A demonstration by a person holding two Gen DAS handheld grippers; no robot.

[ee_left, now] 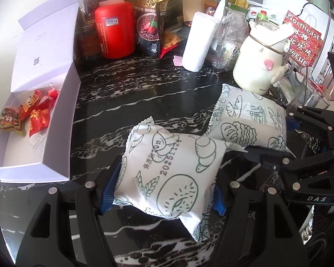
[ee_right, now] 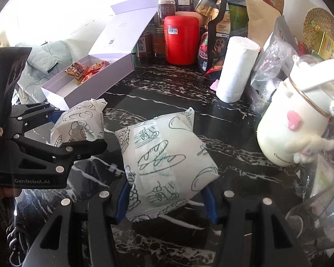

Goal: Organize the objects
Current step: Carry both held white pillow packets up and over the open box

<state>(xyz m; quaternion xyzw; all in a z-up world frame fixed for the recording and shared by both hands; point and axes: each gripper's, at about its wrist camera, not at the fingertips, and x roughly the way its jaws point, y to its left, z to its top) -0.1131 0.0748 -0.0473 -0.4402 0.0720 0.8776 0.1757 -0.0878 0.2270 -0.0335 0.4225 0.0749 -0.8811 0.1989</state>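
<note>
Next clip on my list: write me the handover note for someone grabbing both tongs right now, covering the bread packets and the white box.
Left tongs: shut on a white bread packet, held above the marble counter.
Right tongs: shut on a second bread packet, also off the counter.
White box: open at the left, lid tipped back, with red candy wrappers at its far end; the near part is bare.
Done: both packets picked up.
Left: probably carry them to the box and set them in the bare part; neither is in it yet. Keep clear of the cream mug on the right.
</note>
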